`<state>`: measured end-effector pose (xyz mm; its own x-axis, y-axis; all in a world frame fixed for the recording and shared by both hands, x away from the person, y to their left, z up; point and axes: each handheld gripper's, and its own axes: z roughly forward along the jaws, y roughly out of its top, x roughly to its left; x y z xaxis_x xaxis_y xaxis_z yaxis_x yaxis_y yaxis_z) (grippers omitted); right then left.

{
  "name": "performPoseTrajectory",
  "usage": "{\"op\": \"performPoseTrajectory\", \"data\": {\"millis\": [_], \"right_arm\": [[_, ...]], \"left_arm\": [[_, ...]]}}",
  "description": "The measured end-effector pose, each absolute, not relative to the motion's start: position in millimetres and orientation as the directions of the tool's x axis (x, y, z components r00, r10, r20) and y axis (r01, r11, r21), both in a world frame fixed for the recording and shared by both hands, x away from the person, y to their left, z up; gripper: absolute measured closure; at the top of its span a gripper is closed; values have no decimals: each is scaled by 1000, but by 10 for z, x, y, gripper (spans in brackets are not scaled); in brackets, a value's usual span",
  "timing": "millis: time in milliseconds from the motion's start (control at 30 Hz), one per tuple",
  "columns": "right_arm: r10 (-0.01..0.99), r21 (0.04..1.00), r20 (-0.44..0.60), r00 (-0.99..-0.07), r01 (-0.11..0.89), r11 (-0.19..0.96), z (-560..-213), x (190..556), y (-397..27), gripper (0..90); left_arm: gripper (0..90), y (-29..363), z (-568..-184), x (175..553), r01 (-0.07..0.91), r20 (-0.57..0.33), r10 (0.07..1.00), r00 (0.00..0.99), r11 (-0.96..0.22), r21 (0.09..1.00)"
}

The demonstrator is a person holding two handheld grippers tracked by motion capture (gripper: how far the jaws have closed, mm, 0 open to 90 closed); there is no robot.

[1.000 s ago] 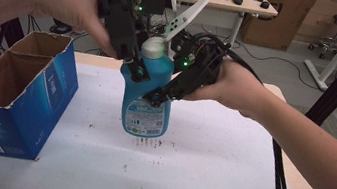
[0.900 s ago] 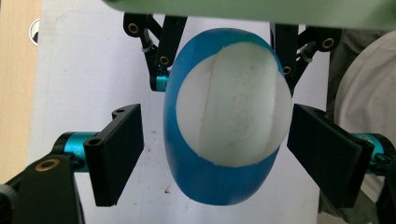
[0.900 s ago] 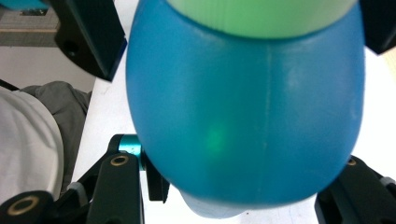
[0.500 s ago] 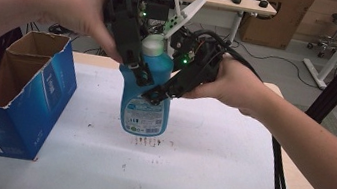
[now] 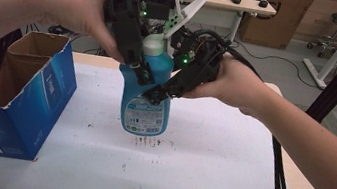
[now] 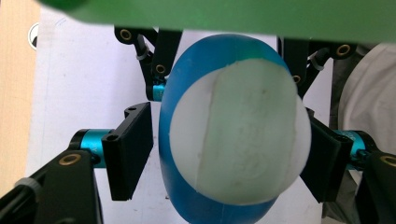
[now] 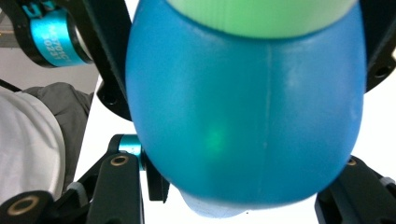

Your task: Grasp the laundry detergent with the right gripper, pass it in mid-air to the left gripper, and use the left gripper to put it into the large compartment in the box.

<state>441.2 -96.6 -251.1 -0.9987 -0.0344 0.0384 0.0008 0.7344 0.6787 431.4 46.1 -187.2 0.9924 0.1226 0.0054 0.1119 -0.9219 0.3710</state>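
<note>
A blue bottle with a white cap stands upright on the white table. My right gripper comes in from the right and is shut on the bottle's blue body, which bulges between its jaws. My left gripper reaches down from the upper left over the bottle's top. In the left gripper view its pads flank the bottle just below the white cap, with a thin gap on one side. Its jaws have just been closing with the bottle between them.
An open blue cardboard box stands at the table's left edge. Black cables trail down along the right forearm. Office desks and a stool stand beyond the table's far edge.
The left gripper's jaws stand a little closer around the bottle's top. Both hands and the bottle have kept their place.
</note>
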Motion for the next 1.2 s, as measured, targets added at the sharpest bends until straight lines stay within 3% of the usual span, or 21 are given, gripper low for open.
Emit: {"op": "performPoseTrajectory", "data": {"millis": [1200], "right_arm": [[-39, 683, 34, -999, -6, 730, -2525, 4422, -938, 466]], "left_arm": [[373, 464, -1884, 4303, 89, 19, 103, 994, -924, 372]]}}
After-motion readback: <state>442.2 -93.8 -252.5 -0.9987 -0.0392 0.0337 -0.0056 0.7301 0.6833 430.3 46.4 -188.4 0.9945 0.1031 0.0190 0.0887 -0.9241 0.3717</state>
